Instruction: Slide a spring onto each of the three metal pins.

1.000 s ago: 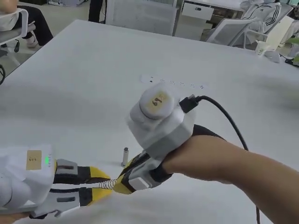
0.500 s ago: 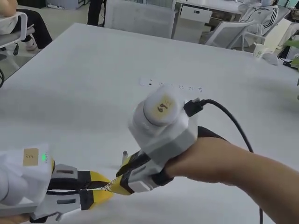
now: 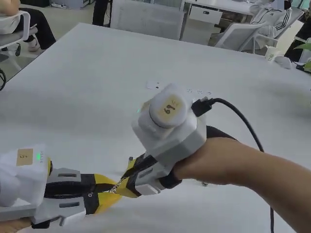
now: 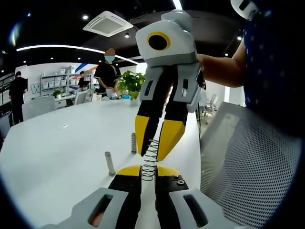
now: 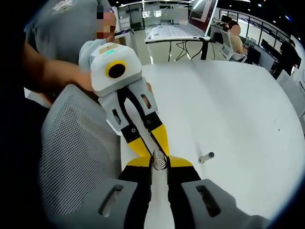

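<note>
Both grippers are on the one spring (image 4: 149, 161) just now. The left gripper (image 4: 148, 170) is clamped on one end and the right gripper (image 5: 159, 162) pinches the other, so the coil spans the short gap between them, low over the white table (image 3: 73, 87) and on no pin yet. From where I stand, the sensible thing is to let one gripper take it alone, gripped near one end so the far end's bore is free. The other should ease off gently, or the spring may flick away, and a hard squeeze would flatten the coils. Then turn it upright over a pin and lower it straight. Two bare metal pins stand on the table off to the side, the nearer pin (image 4: 110, 163) and the farther pin (image 4: 134, 142), apart from each other. In the head view just a pin top (image 3: 130, 159) peeps out beside the right gripper. The right gripper view has a single pin (image 5: 206, 156) that looks tipped over, but that view rolls with the hand, so I cannot tell whether it is, or which pin it is. A small dark speck (image 3: 204, 183) under the forearm (image 3: 233, 165) is too small to name.
</note>
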Tool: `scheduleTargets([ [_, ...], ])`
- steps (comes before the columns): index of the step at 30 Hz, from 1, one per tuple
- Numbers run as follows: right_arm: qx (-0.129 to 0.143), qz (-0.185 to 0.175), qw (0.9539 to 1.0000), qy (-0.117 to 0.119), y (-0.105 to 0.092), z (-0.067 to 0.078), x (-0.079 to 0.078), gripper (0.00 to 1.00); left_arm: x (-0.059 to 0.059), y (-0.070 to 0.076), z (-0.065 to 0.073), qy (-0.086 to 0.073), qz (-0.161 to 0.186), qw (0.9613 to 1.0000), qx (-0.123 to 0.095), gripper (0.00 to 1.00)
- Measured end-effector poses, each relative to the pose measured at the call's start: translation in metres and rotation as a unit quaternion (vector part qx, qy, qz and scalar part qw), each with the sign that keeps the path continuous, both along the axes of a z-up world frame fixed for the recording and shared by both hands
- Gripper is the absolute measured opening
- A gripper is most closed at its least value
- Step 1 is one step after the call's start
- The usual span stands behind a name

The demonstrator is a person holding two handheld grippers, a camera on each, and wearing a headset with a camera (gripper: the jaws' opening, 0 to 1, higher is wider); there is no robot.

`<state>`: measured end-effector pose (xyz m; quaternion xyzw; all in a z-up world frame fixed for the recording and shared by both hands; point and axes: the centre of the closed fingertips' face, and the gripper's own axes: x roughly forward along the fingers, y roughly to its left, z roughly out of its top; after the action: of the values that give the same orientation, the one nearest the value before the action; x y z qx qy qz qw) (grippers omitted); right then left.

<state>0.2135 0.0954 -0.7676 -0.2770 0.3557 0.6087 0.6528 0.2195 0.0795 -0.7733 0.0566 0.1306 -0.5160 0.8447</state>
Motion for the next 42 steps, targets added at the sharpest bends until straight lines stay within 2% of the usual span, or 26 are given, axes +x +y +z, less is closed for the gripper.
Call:
scheduleTargets([
  [10,-0.011,-0.001,0.9999,0.010,-0.001,0.001,0.000,0.08,0.000,-0.003,0.003,-0.003,-0.002,1.0000,-0.006,0.02],
  [21,-0.050,0.020,0.9985,0.009,-0.002,0.003,0.000,0.08,0.001,-0.008,0.005,-0.007,-0.003,0.9999,-0.013,0.03],
  [28,-0.077,0.035,0.9964,0.005,-0.004,0.000,-0.001,0.08,0.002,-0.010,0.003,-0.008,-0.007,0.9999,-0.008,0.03],
  [42,-0.091,0.042,0.9949,0.003,-0.007,0.001,0.001,0.08,0.002,-0.012,0.002,-0.002,-0.005,0.9999,-0.012,0.05],
])
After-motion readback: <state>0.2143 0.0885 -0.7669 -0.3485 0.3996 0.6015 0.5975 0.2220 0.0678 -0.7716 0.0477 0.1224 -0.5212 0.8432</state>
